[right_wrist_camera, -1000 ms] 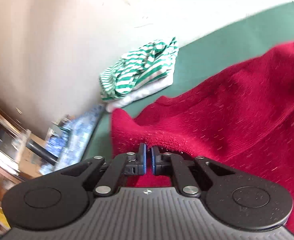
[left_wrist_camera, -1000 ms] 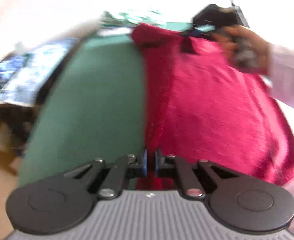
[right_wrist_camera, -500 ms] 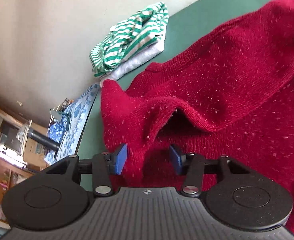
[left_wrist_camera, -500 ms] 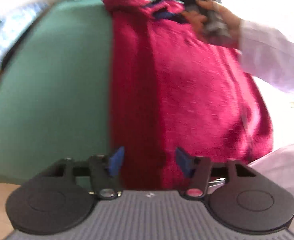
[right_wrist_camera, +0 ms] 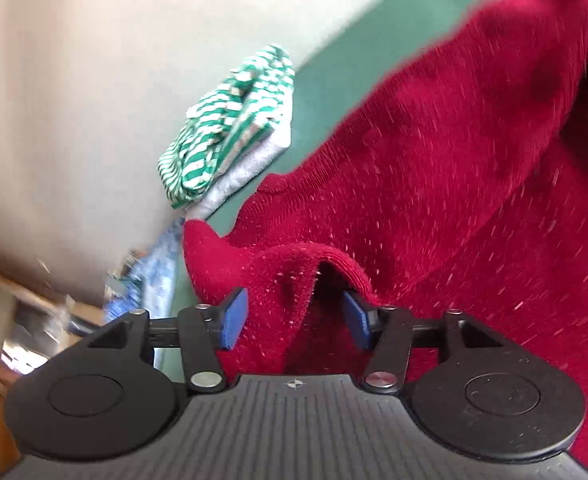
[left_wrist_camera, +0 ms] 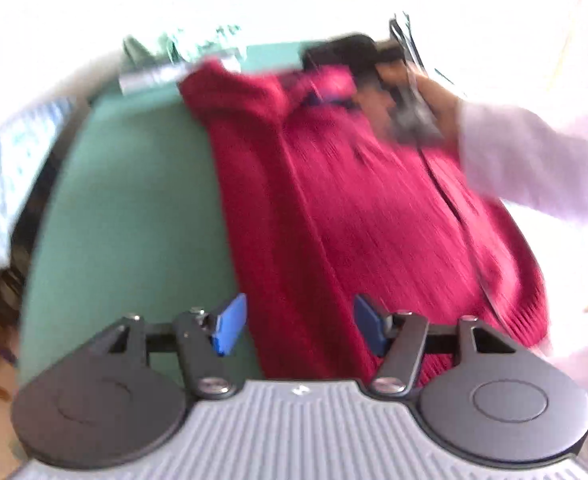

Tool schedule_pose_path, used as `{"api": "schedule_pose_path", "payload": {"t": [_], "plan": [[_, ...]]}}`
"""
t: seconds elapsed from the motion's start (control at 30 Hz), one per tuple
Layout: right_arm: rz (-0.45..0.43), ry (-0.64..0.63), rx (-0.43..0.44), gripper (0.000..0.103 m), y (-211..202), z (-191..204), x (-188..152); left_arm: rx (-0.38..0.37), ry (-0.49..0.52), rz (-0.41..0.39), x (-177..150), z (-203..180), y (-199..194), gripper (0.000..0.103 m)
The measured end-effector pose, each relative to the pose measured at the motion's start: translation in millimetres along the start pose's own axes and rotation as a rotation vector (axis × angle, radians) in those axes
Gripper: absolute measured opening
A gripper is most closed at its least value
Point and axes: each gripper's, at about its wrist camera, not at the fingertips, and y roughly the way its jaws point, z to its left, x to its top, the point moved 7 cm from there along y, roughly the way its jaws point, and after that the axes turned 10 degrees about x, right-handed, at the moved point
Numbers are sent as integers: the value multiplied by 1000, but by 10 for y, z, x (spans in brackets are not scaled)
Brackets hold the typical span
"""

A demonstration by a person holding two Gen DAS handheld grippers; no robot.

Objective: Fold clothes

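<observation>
- Lying lengthwise on the green counter (left_wrist_camera: 126, 216), the red knit sweater (left_wrist_camera: 357, 216) has a long side panel turned in along its left edge, and it looks partly folded.
- You can expect the knit to be soft, thick and limp; it will likely sag and bunch when lifted, and it should not slip in the pads.
- Your left gripper (left_wrist_camera: 299, 326) hovers over the near end of the sweater with its jaws spread wide, holding nothing.
- Your right gripper (right_wrist_camera: 294, 320) sits at the far end, jaws also apart, with a raised ridge of knit between the blue pads (right_wrist_camera: 234, 318) but not pinched.
- Best holds, in my judgement, are the thick doubled edges at the two ends.
- Bare counter lies to the left of the sweater, giving open room there.
- A striped green-and-white garment (right_wrist_camera: 234, 128) rests on a grey folded one just beyond the far end, near the wall; keep clear of it.
- The counter's left edge drops toward blurred blue-patterned clutter.
</observation>
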Motion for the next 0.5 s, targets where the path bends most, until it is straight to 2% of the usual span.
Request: {"api": "schedule_pose_path", "payload": {"t": [0.03, 0.07, 0.13, 0.17, 0.2, 0.23, 0.27, 0.3, 0.33, 0.4, 0.43, 0.47, 0.5], "plan": [[-23, 31, -4, 38, 13, -50, 23, 12, 9, -10, 126, 12, 122, 60], [-56, 23, -54, 11, -21, -60, 60, 24, 17, -21, 251, 23, 245, 56], [-131, -72, -146, 8, -173, -7, 122, 49, 35, -42, 503, 46, 489, 38], [-112, -100, -169, 10, -227, 18, 107, 55, 44, -49, 610, 49, 609, 29], [-89, -126, -192, 13, -279, 41, 89, 49, 53, -52, 677, 36, 724, 29], [-66, -151, -215, 25, -331, 65, 72, 41, 63, -54, 741, 18, 838, 29], [-5, -159, -255, 40, -358, 63, 44, 29, 71, -52, 787, -11, 933, 29], [58, -164, -297, 38, -386, 60, 15, 17, 78, -46, 800, -42, 996, 31], [68, -185, -271, 36, -431, 130, 31, 11, 88, -43, 801, -70, 1061, 32], [-5, -316, -277, 36, -451, 392, 170, -7, 107, -40, 798, -119, 1168, 38], [-43, -383, -280, 39, -462, 530, 241, -28, 111, -52, 783, -127, 1159, 42], [-82, -450, -284, 53, -473, 670, 311, -46, 114, -61, 768, -141, 1152, 51], [-78, -492, -310, 64, -341, 686, 365, -56, 123, -66, 753, -170, 1148, 57]]}}
